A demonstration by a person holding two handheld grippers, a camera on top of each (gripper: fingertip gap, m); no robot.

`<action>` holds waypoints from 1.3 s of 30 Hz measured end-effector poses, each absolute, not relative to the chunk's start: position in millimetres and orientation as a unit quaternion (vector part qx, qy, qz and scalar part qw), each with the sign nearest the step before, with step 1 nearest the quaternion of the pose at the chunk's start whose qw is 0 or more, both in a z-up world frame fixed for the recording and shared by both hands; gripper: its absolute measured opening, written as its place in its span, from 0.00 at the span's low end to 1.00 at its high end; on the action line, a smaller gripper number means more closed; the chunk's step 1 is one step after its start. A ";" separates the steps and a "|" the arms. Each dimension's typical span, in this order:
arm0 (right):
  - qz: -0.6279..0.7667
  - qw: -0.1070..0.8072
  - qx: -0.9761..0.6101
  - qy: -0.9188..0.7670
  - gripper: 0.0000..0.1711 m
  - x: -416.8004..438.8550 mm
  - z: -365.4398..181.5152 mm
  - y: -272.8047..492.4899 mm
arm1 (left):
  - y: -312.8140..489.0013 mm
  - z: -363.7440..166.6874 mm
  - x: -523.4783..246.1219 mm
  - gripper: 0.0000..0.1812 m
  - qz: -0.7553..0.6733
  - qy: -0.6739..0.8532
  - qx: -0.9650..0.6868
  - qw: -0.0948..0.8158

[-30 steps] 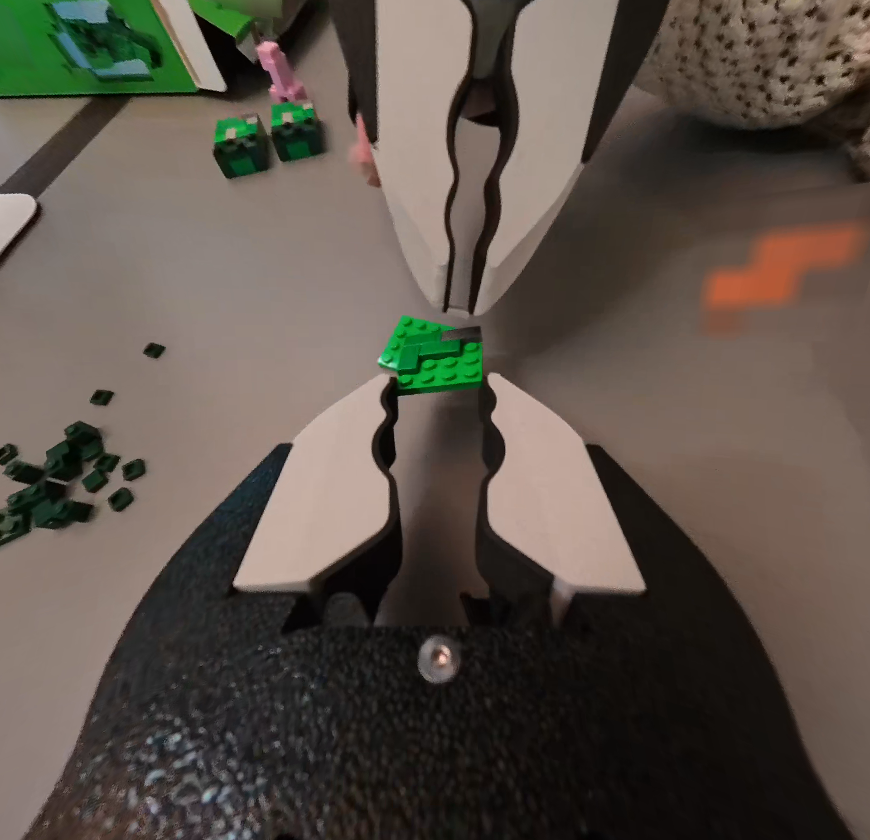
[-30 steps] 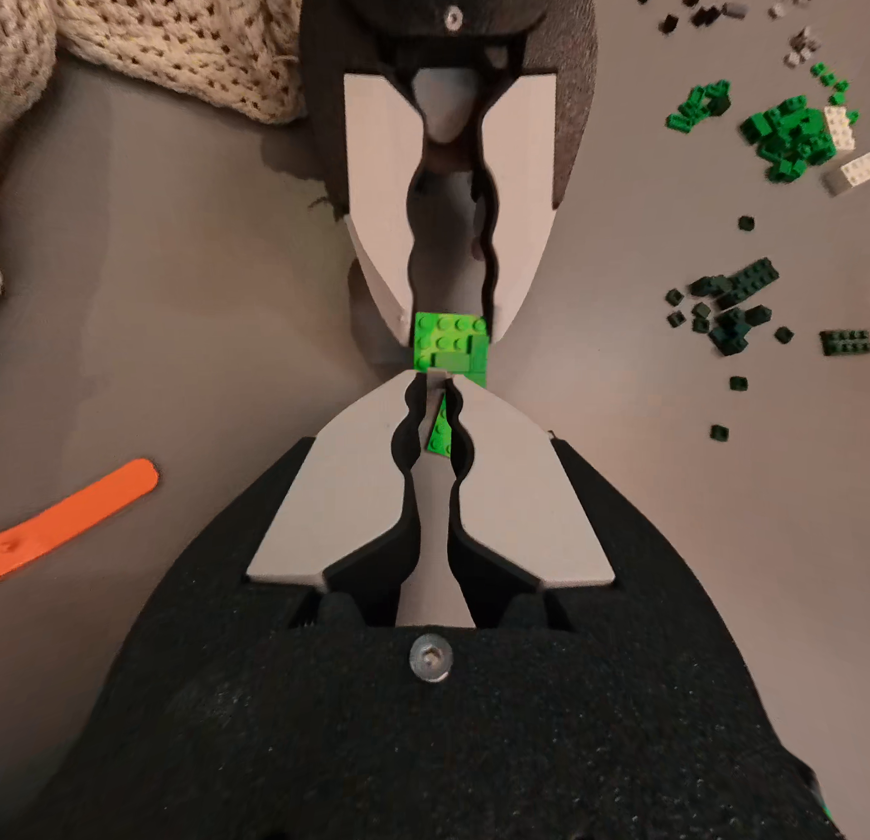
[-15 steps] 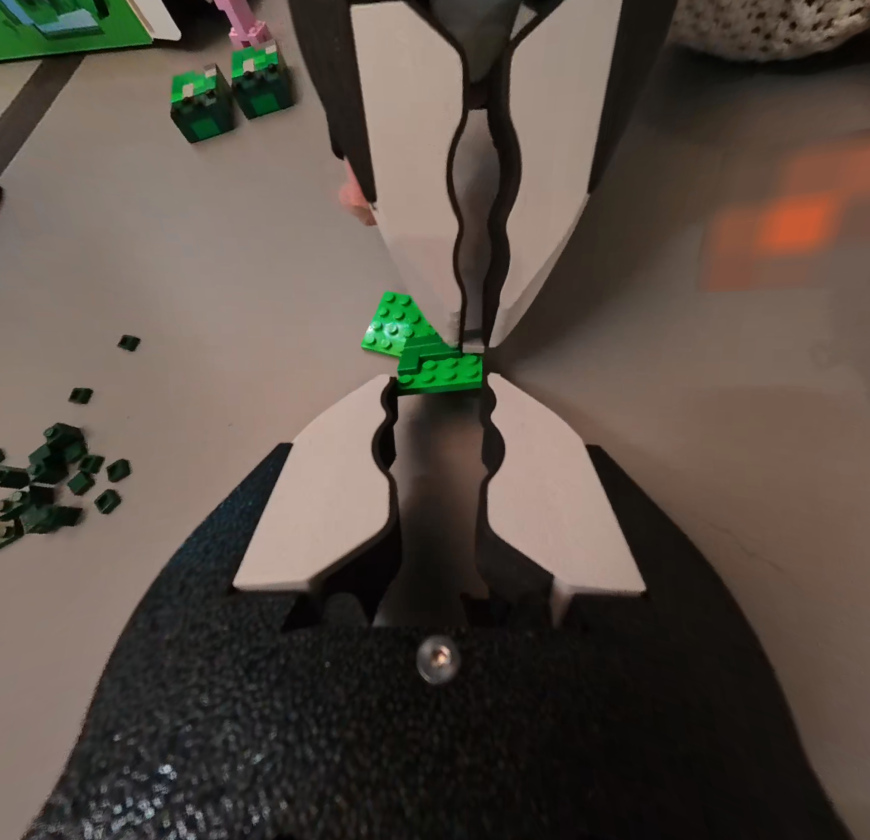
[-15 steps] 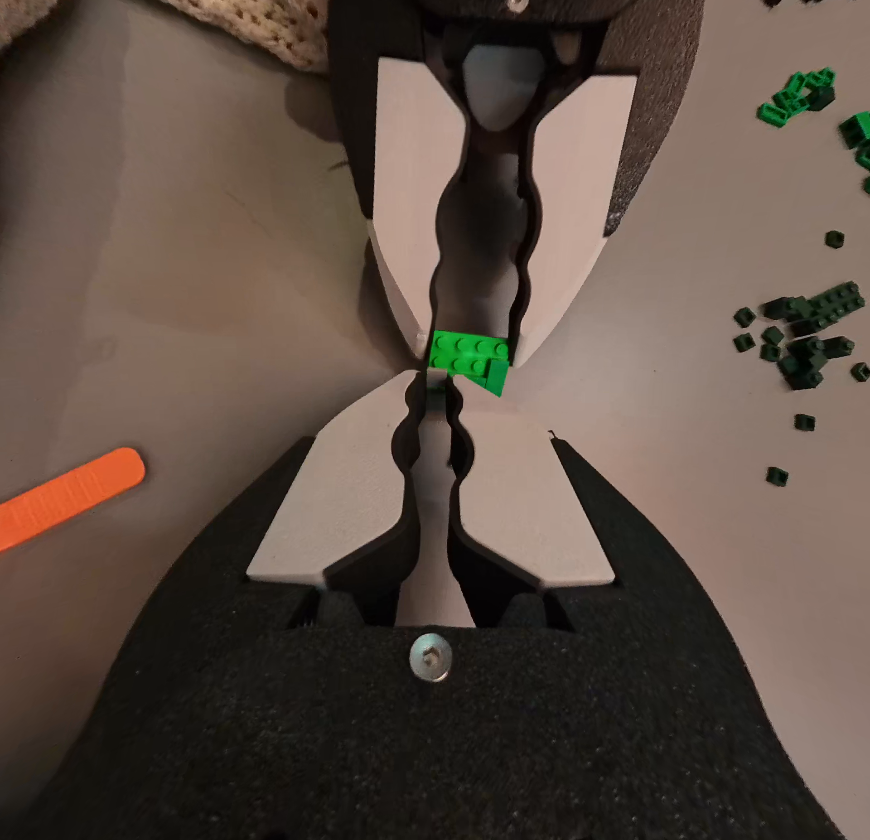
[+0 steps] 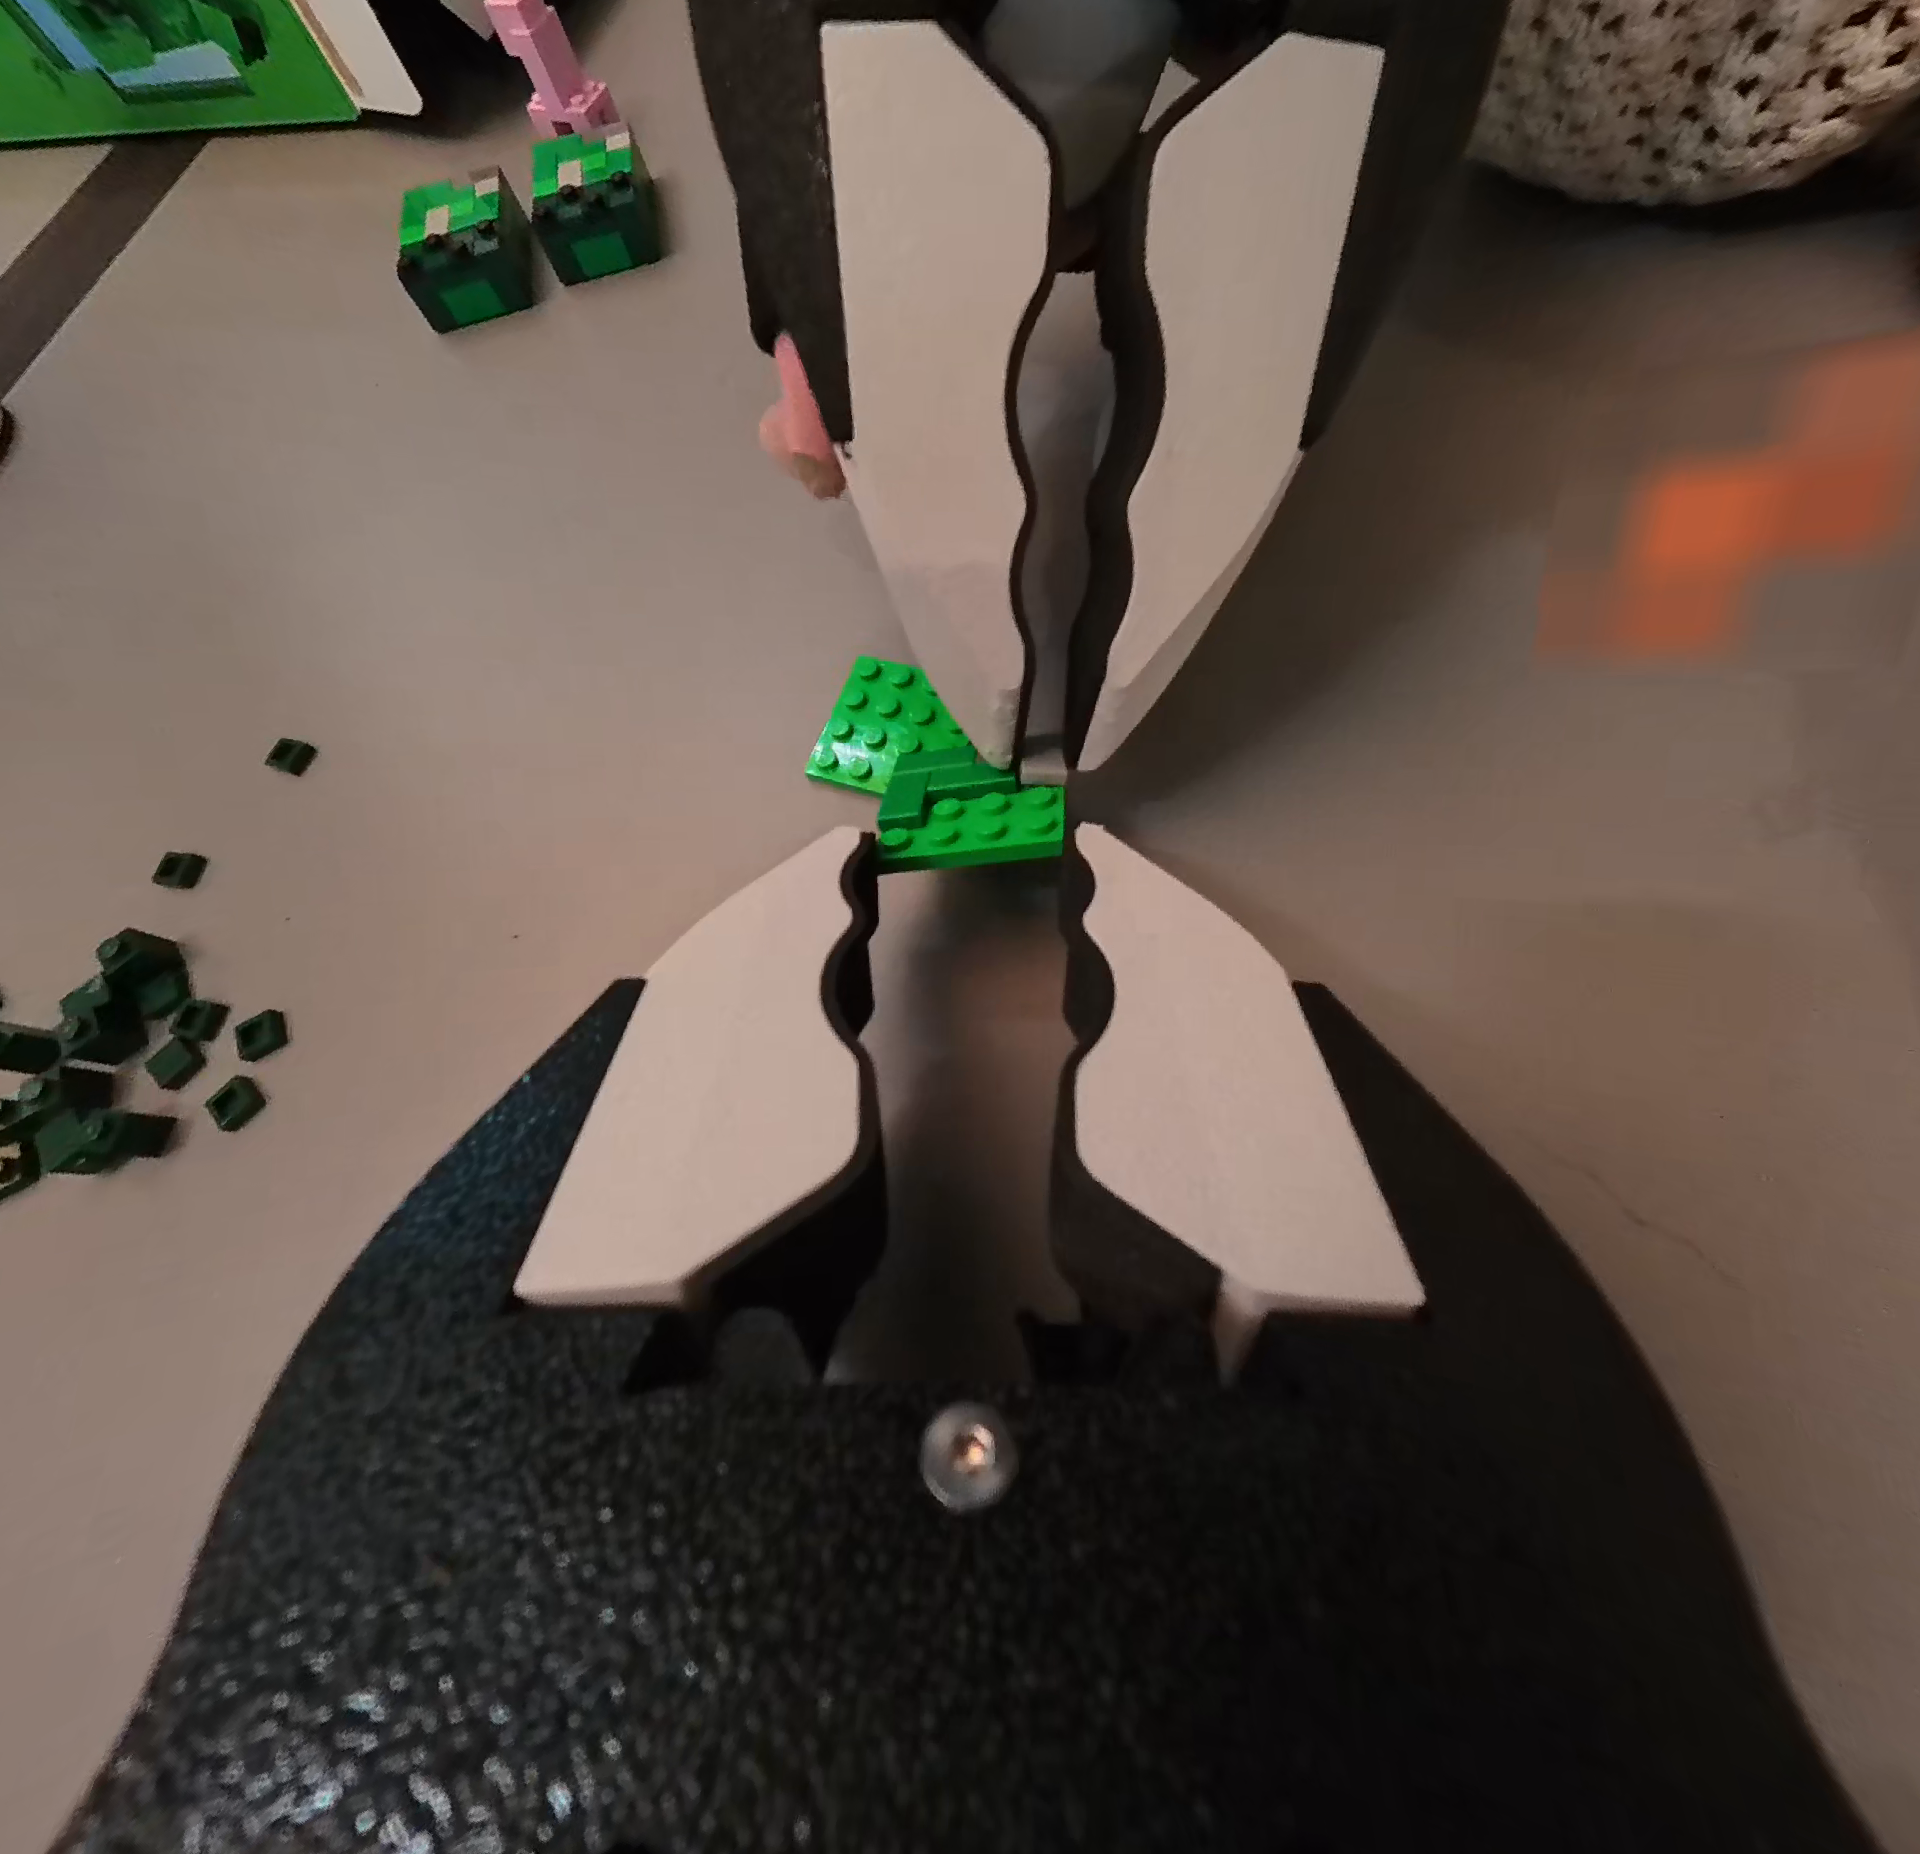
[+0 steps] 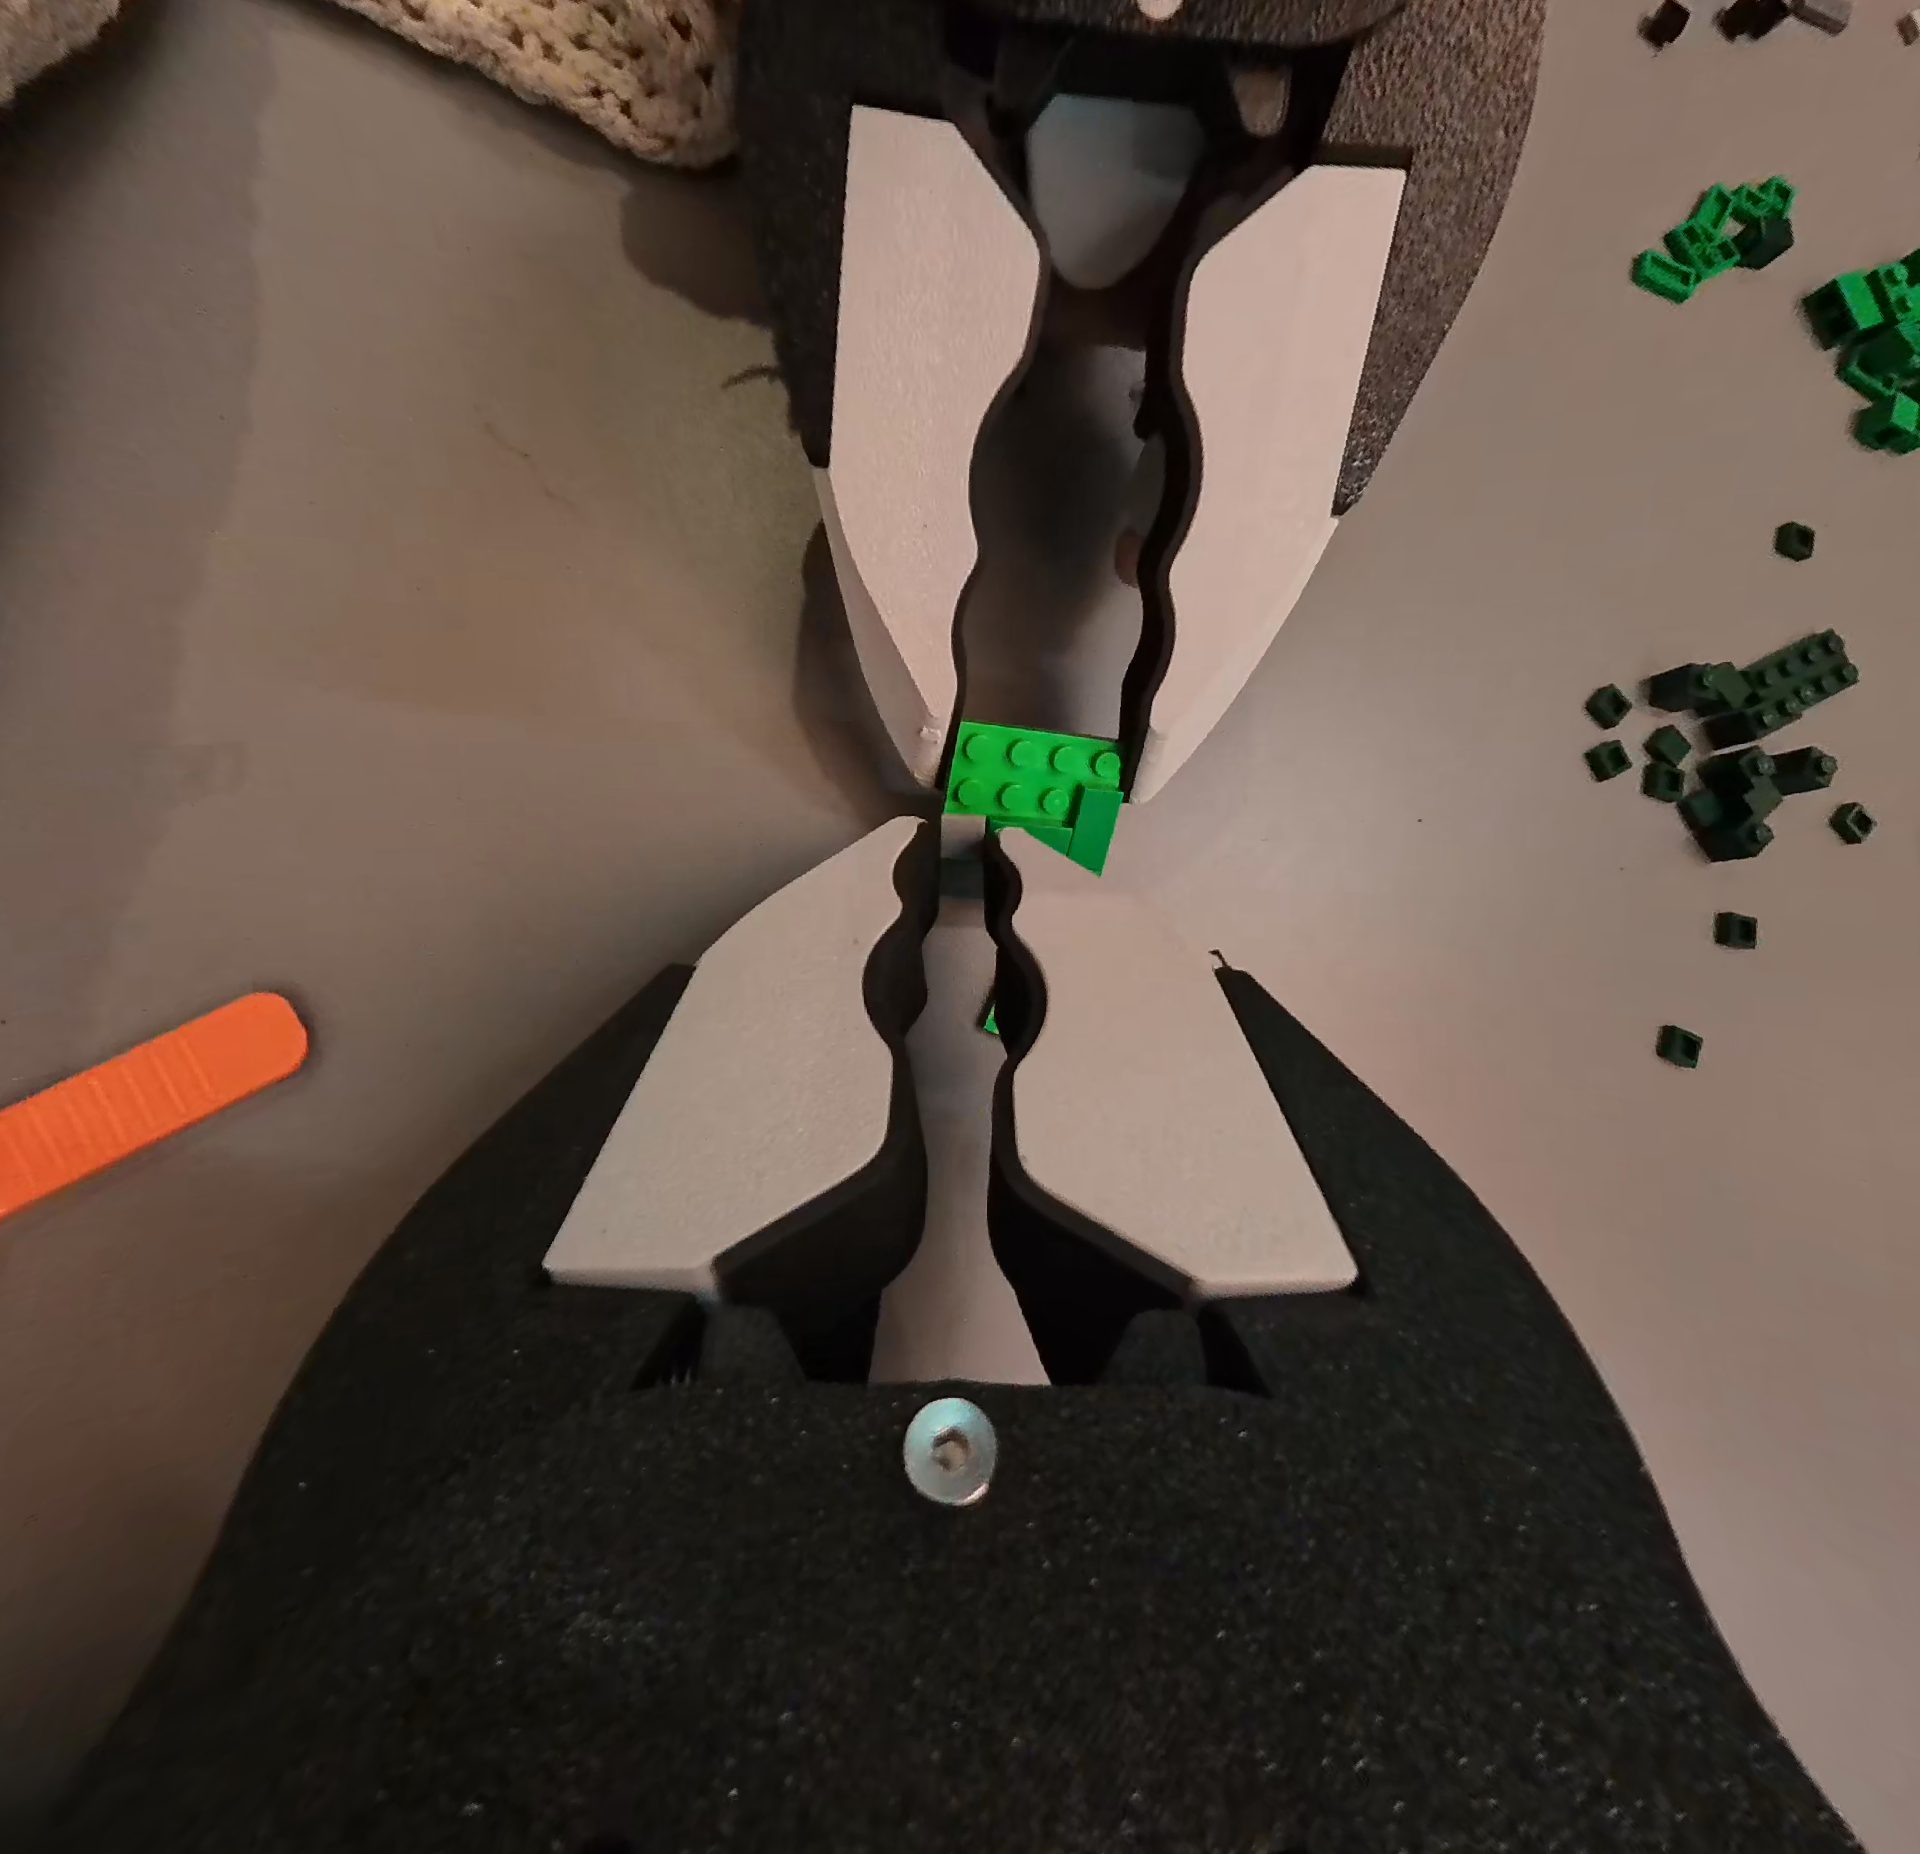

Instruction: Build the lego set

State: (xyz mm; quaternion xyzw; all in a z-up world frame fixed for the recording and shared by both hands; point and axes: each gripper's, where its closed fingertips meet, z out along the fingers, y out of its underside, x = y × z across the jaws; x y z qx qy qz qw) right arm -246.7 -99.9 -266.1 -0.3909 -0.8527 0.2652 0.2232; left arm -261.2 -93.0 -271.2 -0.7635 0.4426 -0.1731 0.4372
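Tip to tip above the counter [image 5: 416, 578], the left hand-held gripper [image 5: 968, 848] clamps a bright green plate [image 5: 977, 825]; the right hand-held gripper [image 6: 956, 843] pinches a small grey piece [image 5: 1042, 765].

A cream knitted blanket [image 6: 499, 38] lies on the grey table [image 6: 416, 557].

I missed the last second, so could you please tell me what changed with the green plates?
The wedge plate swung out to the left of the right claw, away from the studded plate. The left claw still clamps that plate; the right stays pinched on a small grey piece.
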 end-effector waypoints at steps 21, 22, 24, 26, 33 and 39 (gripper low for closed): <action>0.255 0.365 -0.425 -0.788 0.39 -255.1 -254.5 -84.8 | -70.6 -261.0 -280.2 0.19 -0.180 0.336 -0.801 0.462; 0.242 0.406 -0.416 -0.777 0.39 -258.2 -253.2 -81.7 | -68.1 -259.1 -283.8 0.19 -0.186 0.318 -0.805 0.465; 0.197 0.482 -0.387 -0.761 0.39 -264.1 -251.4 -77.1 | -64.6 -255.9 -289.3 0.19 -0.198 0.288 -0.810 0.470; 0.129 0.526 -0.362 -0.759 0.37 -269.2 -253.0 -71.3 | -62.6 -253.7 -292.6 0.19 -0.208 0.271 -0.812 0.474; 0.015 0.606 -0.292 -0.739 0.20 -283.2 -249.0 -63.4 | -61.5 -251.7 -293.8 0.19 -0.221 0.259 -0.812 0.474; -0.017 0.627 -0.258 -0.735 0.09 -287.3 -248.2 -66.8 | -61.8 -252.2 -292.7 0.19 -0.222 0.262 -0.812 0.472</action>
